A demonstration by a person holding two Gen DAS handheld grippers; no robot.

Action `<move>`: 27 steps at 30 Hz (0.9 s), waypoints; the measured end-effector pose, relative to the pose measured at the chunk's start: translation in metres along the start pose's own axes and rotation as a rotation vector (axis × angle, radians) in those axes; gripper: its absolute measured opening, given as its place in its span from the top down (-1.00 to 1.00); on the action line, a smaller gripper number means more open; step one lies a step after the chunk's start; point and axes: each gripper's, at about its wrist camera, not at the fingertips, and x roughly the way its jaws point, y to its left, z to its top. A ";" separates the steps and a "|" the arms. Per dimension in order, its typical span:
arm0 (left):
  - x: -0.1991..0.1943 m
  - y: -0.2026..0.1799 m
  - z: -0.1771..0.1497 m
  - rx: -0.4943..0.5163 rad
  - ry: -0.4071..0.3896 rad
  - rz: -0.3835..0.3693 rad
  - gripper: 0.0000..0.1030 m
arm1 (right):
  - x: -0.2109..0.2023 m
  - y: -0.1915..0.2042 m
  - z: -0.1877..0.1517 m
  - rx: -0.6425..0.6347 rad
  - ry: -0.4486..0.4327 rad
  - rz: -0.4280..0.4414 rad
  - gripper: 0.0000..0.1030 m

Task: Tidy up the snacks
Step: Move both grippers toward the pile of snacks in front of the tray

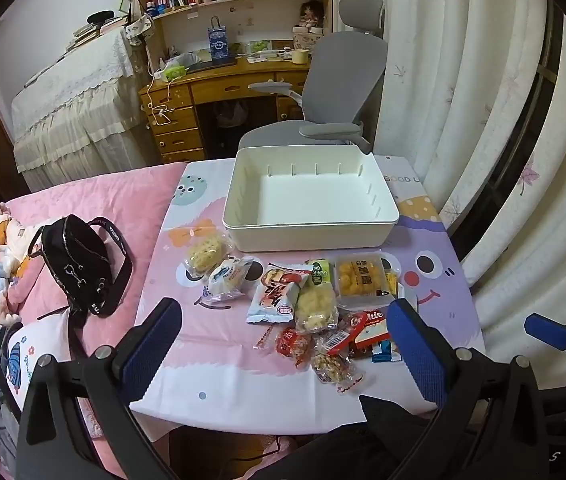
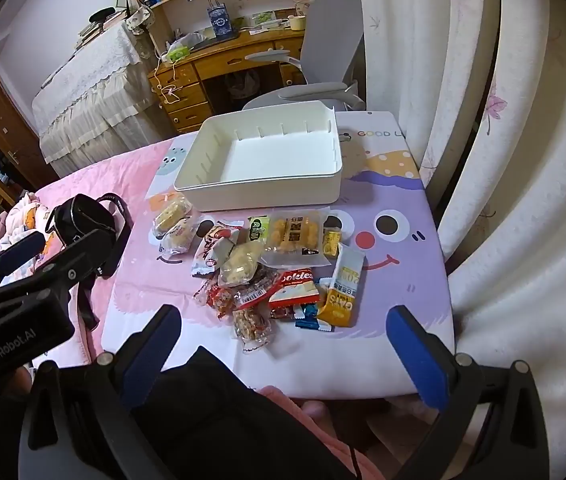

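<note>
Several packaged snacks (image 1: 315, 304) lie in a loose heap on a small table with a cartoon cloth (image 1: 211, 376). Among them are a red cookie pack (image 2: 295, 286), a clear tray of yellow pieces (image 2: 297, 236) and a yellow oat bar (image 2: 343, 292). Behind the heap stands a white plastic bin (image 1: 311, 200) with nothing in it; the right wrist view also shows the bin (image 2: 263, 160). My left gripper (image 1: 285, 320) hovers open above the near part of the heap, nothing between its fingers. My right gripper (image 2: 283, 326) is open too, over the table's near edge.
A black handbag (image 1: 79, 264) lies on the pink bed left of the table. A grey office chair (image 1: 323, 92) and a wooden desk (image 1: 211, 92) stand behind the bin. White curtains (image 1: 483, 120) hang close on the right. A dark sleeve (image 2: 223, 420) shows below.
</note>
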 end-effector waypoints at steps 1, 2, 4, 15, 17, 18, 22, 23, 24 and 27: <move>0.000 0.001 0.000 -0.009 -0.003 -0.006 -0.97 | 0.000 0.000 0.000 0.001 -0.002 0.001 -0.99; 0.000 0.001 0.000 -0.010 -0.003 -0.007 -0.97 | 0.001 0.000 0.000 0.000 0.000 -0.001 -0.99; 0.000 0.001 0.000 -0.007 0.001 -0.006 -0.97 | 0.001 0.000 0.001 0.000 0.000 -0.001 -0.99; 0.000 0.002 0.000 -0.015 0.001 -0.013 -0.97 | 0.004 0.000 0.003 0.005 -0.004 -0.010 -0.99; 0.005 0.001 -0.001 -0.017 0.003 -0.013 -0.97 | 0.005 -0.001 0.004 0.006 -0.004 -0.010 -0.99; 0.006 -0.001 -0.002 -0.020 0.006 -0.016 -0.97 | 0.005 -0.001 0.004 0.006 -0.004 -0.009 -0.99; 0.008 0.002 -0.004 -0.029 0.019 -0.019 -0.97 | 0.007 -0.002 0.003 0.007 -0.006 -0.019 -0.99; 0.007 0.007 -0.002 -0.037 0.020 -0.024 -0.97 | 0.007 -0.002 0.003 0.007 -0.008 -0.020 -0.99; 0.007 0.007 -0.002 -0.036 0.018 -0.021 -0.97 | 0.008 -0.002 0.005 0.007 -0.010 -0.019 -0.99; 0.007 0.014 -0.001 -0.052 0.016 -0.019 -0.97 | 0.004 0.002 0.009 0.006 -0.031 -0.031 -0.99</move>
